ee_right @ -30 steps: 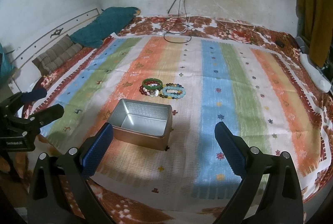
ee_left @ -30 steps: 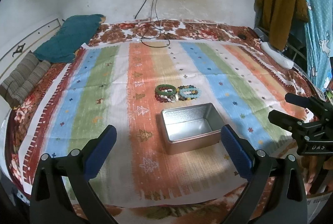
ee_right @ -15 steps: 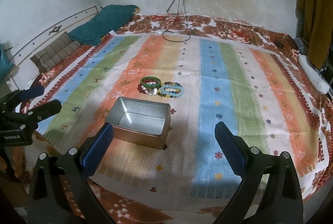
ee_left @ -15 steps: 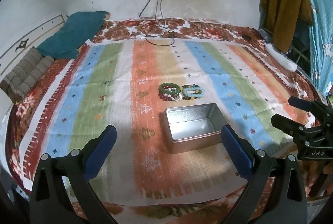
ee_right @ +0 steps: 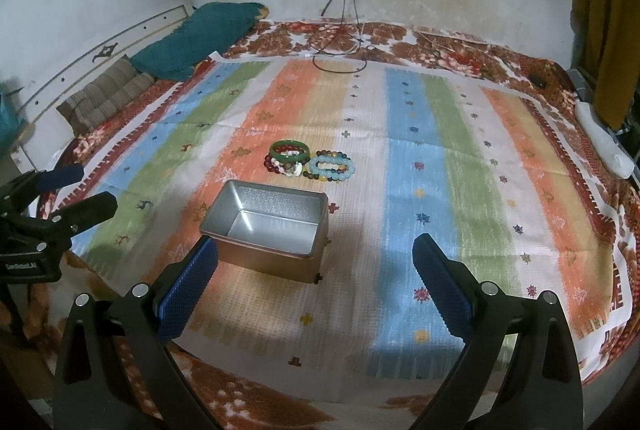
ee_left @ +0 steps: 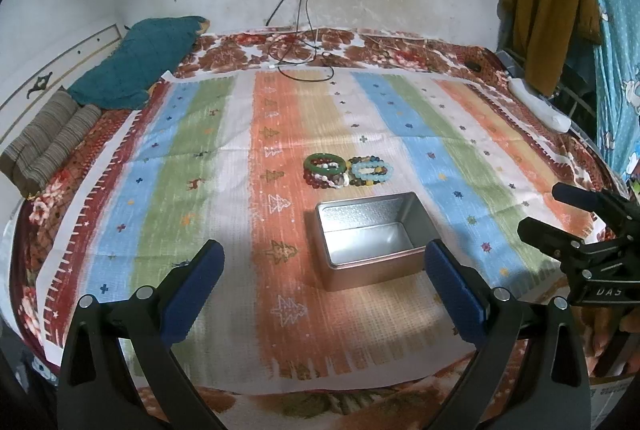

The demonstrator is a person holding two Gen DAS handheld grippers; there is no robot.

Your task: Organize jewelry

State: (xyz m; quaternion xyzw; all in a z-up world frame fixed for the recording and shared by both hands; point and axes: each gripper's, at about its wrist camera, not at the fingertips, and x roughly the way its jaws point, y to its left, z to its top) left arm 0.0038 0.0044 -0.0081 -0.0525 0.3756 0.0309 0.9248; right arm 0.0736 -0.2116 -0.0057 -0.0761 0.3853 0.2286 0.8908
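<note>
An empty silver metal tin [ee_left: 370, 240] [ee_right: 268, 226] stands open on the striped cloth [ee_left: 192, 158] [ee_right: 460, 170]. Just beyond it lies a small heap of bracelets: a green bangle [ee_left: 324, 165] [ee_right: 289, 150] over dark red and white beads, and a pale blue bead bracelet [ee_left: 372, 168] [ee_right: 332, 166] beside it. My left gripper [ee_left: 324, 278] hangs open in front of the tin, nothing between its blue pads. My right gripper [ee_right: 316, 278] is open too, near the tin's right front corner. Each gripper shows at the edge of the other's view.
The cloth covers a bed with a floral blanket [ee_left: 392, 50]. A teal pillow [ee_left: 140, 62] and striped cushions [ee_left: 48, 142] lie at the left. Cables [ee_left: 304, 58] trail from a wall socket. Clothes [ee_left: 552, 2] hang at the right, above a white object [ee_left: 540, 106].
Both grippers have drifted slightly forward and up, so the tin and bracelets sit a little lower in both views. Nothing on the cloth has moved.
</note>
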